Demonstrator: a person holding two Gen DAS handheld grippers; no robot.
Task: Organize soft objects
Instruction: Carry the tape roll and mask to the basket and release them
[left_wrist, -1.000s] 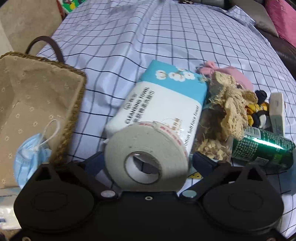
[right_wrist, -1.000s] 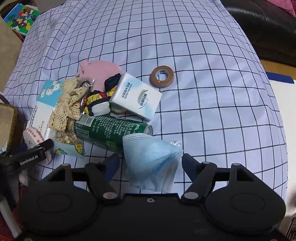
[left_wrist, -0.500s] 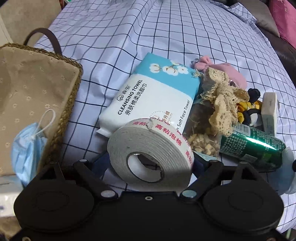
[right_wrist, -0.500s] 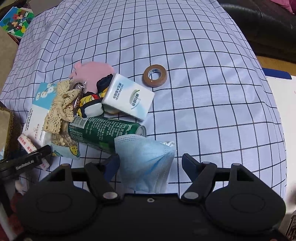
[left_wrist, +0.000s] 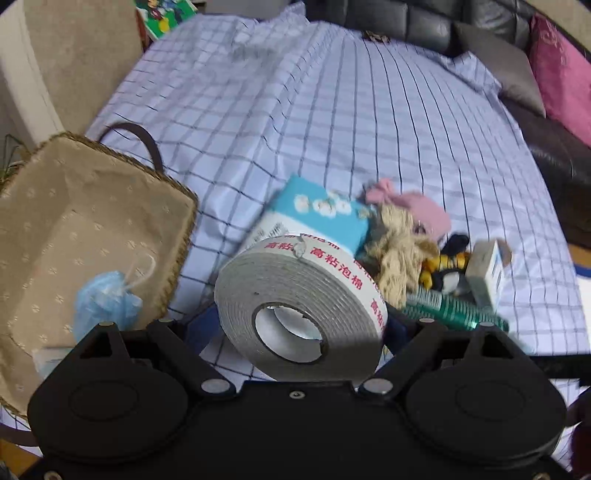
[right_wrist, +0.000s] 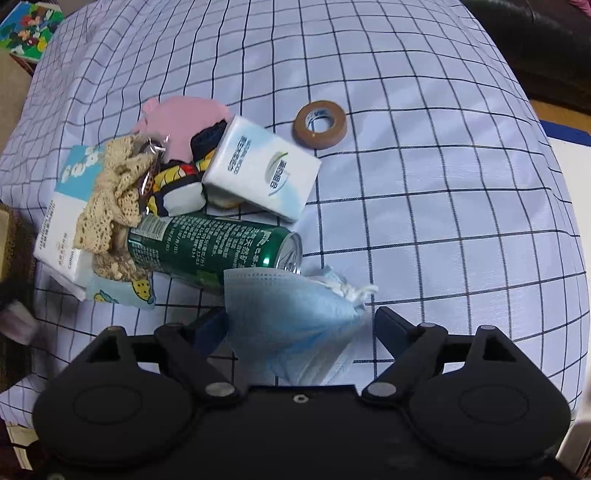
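a: which gripper's got the foam tape roll (left_wrist: 301, 312)?

b: the left gripper (left_wrist: 295, 332). the roll sits between its two fingers, clamped across its width, lifted clear of the checked cloth (left_wrist: 332, 110), just to the right of the woven basket (left_wrist: 181, 236). the jaws are fairly wide, but only because the roll is wide.

a: will it stay put?

b: i'd guess so. foam tape is light and squashy at the rim, so the pads bite in a bit. the flat sides look the better place to hold than the round edge, which could roll out.

a: and the right gripper (right_wrist: 299, 328)?

b: its jaws have just been opening. the blue face mask (right_wrist: 291, 321) lies between them, crumpled, but the right-hand finger stands off it, so i'd call that loose, not gripped. it's well right of the basket, up against the green can (right_wrist: 210, 247).

a: how does a mask like that handle?

b: nearly weightless, limp, folds wherever you pinch. i'd take the bunched middle of the pleats rather than an ear loop, which would let it dangle and swing.

a: anything already in the basket?

b: another blue mask (left_wrist: 107, 299), balled up against its near wall. the towel pack (left_wrist: 321, 214), lace cloth (left_wrist: 399, 254), pink plush (left_wrist: 424, 206) and white tissue pack (right_wrist: 262, 166) are heaped to the basket's right; all look soft and light.
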